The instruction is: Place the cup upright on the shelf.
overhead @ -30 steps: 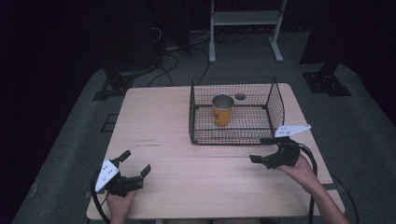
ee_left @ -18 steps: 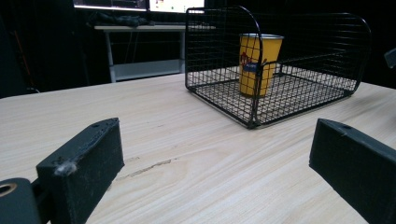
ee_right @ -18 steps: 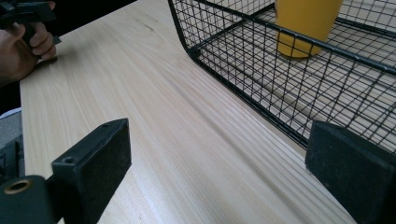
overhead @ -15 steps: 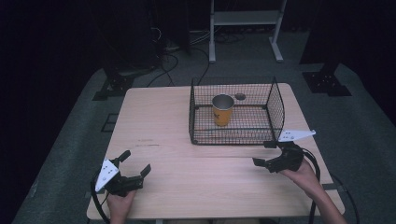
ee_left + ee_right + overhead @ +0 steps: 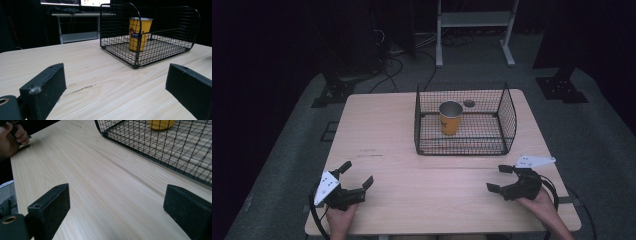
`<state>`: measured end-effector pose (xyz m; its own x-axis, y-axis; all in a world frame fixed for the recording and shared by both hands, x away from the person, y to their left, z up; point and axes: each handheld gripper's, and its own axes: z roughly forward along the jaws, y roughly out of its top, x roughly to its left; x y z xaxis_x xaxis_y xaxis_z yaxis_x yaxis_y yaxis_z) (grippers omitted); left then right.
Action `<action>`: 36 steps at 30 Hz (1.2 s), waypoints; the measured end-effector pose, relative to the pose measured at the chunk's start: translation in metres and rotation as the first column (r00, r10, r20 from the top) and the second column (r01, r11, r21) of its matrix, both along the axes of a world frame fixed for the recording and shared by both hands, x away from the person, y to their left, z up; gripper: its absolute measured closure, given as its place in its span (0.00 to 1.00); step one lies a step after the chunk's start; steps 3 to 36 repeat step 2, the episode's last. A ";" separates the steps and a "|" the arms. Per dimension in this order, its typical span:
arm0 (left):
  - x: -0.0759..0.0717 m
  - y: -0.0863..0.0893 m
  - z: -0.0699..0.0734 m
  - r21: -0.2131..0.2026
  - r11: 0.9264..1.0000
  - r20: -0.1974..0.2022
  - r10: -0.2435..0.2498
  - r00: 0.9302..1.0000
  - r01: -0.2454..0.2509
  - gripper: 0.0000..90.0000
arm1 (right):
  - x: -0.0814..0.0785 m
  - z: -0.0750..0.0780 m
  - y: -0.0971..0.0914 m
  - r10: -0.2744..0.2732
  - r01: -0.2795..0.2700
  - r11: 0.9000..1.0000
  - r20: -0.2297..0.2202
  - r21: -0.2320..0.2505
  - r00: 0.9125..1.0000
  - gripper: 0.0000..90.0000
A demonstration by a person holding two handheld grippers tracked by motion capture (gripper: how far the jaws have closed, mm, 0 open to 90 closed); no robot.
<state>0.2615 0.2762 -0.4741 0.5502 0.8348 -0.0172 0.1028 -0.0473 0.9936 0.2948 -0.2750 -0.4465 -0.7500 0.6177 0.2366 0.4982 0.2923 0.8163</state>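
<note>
Yellow cup (image 5: 450, 118) stands upright in wire basket (image 5: 507, 120), ahead of both. Right gripper (image 5: 500, 179) nearer than left gripper (image 5: 358, 174); both jaws wide open, empty.

The yellow cup (image 5: 451, 118) stands upright inside the black wire basket (image 5: 508, 120), left of the basket's middle and toward its far side; its rim is silvery and its mouth open, and a small printed mark shows on its yellow wall in the left gripper view (image 5: 138, 34); its foot rests on the basket's mesh floor, apart from the walls; the basket is a low, open-topped rectangle of black mesh with rounded upper corners, sitting flat on the far right part of the pale wooden table (image 5: 382, 125); a small dark round object (image 5: 469, 103) lies just behind the cup; whether inside the basket cannot be told.
</note>
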 end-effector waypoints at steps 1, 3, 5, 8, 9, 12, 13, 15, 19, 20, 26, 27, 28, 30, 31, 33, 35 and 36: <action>0.000 0.000 0.000 0.000 1.000 0.000 0.000 1.000 0.000 0.03 | 0.000 0.000 0.000 0.000 0.000 1.000 0.000 0.000 1.000 0.07; 0.000 0.000 0.000 -0.002 1.000 -0.003 0.000 1.000 0.000 0.03 | -0.004 -0.003 -0.002 -0.006 0.006 1.000 0.001 0.002 1.000 0.07; 0.000 0.000 0.000 -0.002 1.000 -0.003 0.000 1.000 0.000 0.03 | -0.004 -0.003 -0.002 -0.006 0.006 1.000 0.001 0.002 1.000 0.07; 0.000 0.000 0.000 -0.002 1.000 -0.003 0.000 1.000 0.000 0.03 | -0.004 -0.003 -0.002 -0.006 0.006 1.000 0.001 0.002 1.000 0.07; 0.000 0.000 0.000 -0.002 1.000 -0.003 0.000 1.000 0.000 0.03 | -0.004 -0.003 -0.002 -0.006 0.006 1.000 0.001 0.002 1.000 0.07; 0.000 0.000 0.000 -0.002 1.000 -0.003 0.000 1.000 0.000 0.03 | -0.004 -0.003 -0.002 -0.006 0.006 1.000 0.001 0.002 1.000 0.07; 0.000 0.000 0.000 -0.002 1.000 -0.003 0.000 1.000 0.000 0.03 | -0.004 -0.003 -0.002 -0.006 0.006 1.000 0.001 0.002 1.000 0.07; 0.000 0.000 0.000 -0.002 1.000 -0.003 0.000 1.000 0.000 0.03 | -0.004 -0.003 -0.002 -0.006 0.006 1.000 0.001 0.002 1.000 0.07; 0.000 0.000 0.000 -0.002 1.000 -0.003 0.000 1.000 0.000 0.03 | -0.004 -0.003 -0.002 -0.006 0.006 1.000 0.001 0.002 1.000 0.07; 0.000 0.000 0.000 -0.002 1.000 -0.003 0.000 1.000 0.000 0.03 | -0.004 -0.003 -0.002 -0.006 0.006 1.000 0.001 0.002 1.000 0.07; 0.000 0.000 0.000 -0.002 1.000 -0.003 0.000 1.000 0.000 0.03 | -0.004 -0.003 -0.002 -0.006 0.006 1.000 0.001 0.002 1.000 0.07; 0.000 0.000 0.000 -0.002 1.000 -0.003 0.000 1.000 0.000 0.03 | -0.004 -0.003 -0.002 -0.006 0.006 1.000 0.001 0.002 1.000 0.07; 0.000 0.000 0.000 -0.002 1.000 -0.003 0.000 1.000 0.000 0.03 | -0.004 -0.003 -0.002 -0.006 0.006 1.000 0.001 0.002 1.000 0.07; 0.000 0.000 0.000 -0.002 1.000 -0.003 0.000 1.000 0.000 0.03 | -0.004 -0.003 -0.002 -0.006 0.006 1.000 0.001 0.002 1.000 0.07; 0.000 0.000 0.000 -0.002 1.000 -0.003 0.000 1.000 0.000 0.03 | -0.004 -0.003 -0.002 -0.006 0.006 1.000 0.001 0.002 1.000 0.07; 0.000 0.000 0.000 -0.002 1.000 -0.003 0.000 1.000 0.000 0.03 | -0.004 -0.003 -0.002 -0.006 0.006 1.000 0.001 0.002 1.000 0.07; 0.000 0.000 0.000 -0.002 1.000 -0.003 0.000 1.000 0.000 0.03 | -0.004 -0.003 -0.002 -0.006 0.006 1.000 0.001 0.002 1.000 0.07; 0.000 0.000 0.000 -0.002 1.000 -0.003 0.000 1.000 0.000 0.03 | -0.004 -0.003 -0.002 -0.006 0.006 1.000 0.001 0.002 1.000 0.07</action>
